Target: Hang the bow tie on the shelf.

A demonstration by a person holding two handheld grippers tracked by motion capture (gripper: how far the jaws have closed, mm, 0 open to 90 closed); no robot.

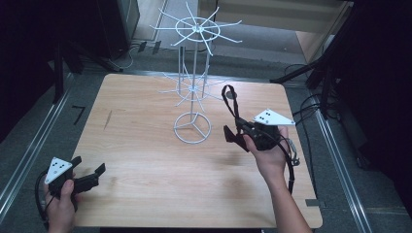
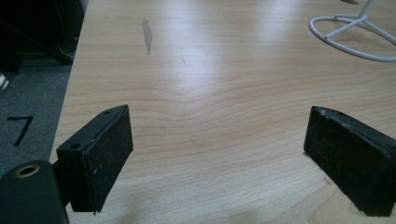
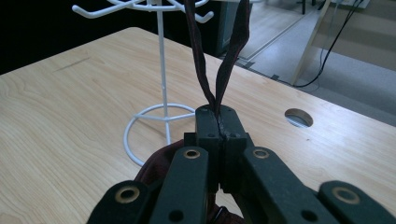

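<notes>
The right gripper (image 1: pixel 233 132) has its fingers clamped on a dark fabric strap loop (image 1: pixel 229 97), held above the light wooden desk (image 1: pixel 145 160) at three o'clock of the white wire hook stand (image 1: pixel 193 82). It appears still unhung. The left gripper (image 1: pixel 90 171) rests at seven o'clock, fingers apart and empty.

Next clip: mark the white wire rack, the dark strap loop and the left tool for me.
white wire rack (image 1: pixel 193 127): high view, on its ring base.
dark strap loop (image 3: pixel 228 65): right gripper view, on the right strand above the shut jaws.
left tool (image 2: pixel 218 154): left gripper view, midway between its open jaws.
</notes>
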